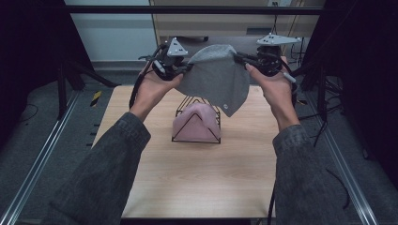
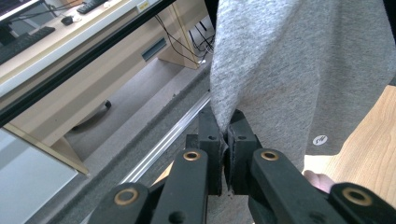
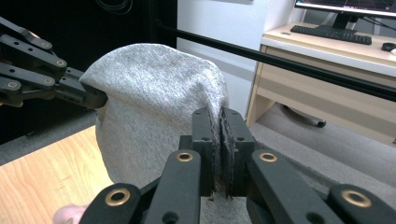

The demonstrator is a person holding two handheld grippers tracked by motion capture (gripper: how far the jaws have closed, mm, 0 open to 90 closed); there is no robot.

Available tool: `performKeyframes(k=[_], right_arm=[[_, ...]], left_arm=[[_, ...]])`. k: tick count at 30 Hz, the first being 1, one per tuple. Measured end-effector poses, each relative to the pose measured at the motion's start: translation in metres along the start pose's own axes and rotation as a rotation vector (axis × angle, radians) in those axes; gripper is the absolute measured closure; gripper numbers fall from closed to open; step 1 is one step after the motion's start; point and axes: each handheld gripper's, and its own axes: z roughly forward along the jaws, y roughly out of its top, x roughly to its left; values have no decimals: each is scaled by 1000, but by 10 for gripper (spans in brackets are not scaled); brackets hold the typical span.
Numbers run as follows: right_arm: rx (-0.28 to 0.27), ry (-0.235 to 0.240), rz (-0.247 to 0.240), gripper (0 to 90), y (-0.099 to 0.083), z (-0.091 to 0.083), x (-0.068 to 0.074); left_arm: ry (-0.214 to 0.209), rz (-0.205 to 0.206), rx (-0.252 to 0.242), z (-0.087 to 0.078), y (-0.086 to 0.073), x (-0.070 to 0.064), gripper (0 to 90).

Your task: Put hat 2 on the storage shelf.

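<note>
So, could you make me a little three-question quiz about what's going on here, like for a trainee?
1. True or false: the grey cloth lies flat on the table.
2. What sits in the wire rack? A) pink cloth B) a book C) nothing
3. How many tools grip the grey cloth?

Key:
1. False; it hangs in the air above the rack.
2. A, the pink cloth.
3. Two: the left tool and the right tool, both clamped on its edge.
</note>
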Motion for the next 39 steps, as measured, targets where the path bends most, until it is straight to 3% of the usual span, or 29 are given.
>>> performKeyframes(k=[18,34,39], right_arm=[[33,5,5,854,-8,27,4],[86,56,-17,854,-21,40,21],[100,72,-26,855,-27,43,26]], left_arm=[[19,-37,33,15,-26,10,864],[-1,-81,61,12,-62,5,868],[-3,-79,73,12,-73,2,868]])
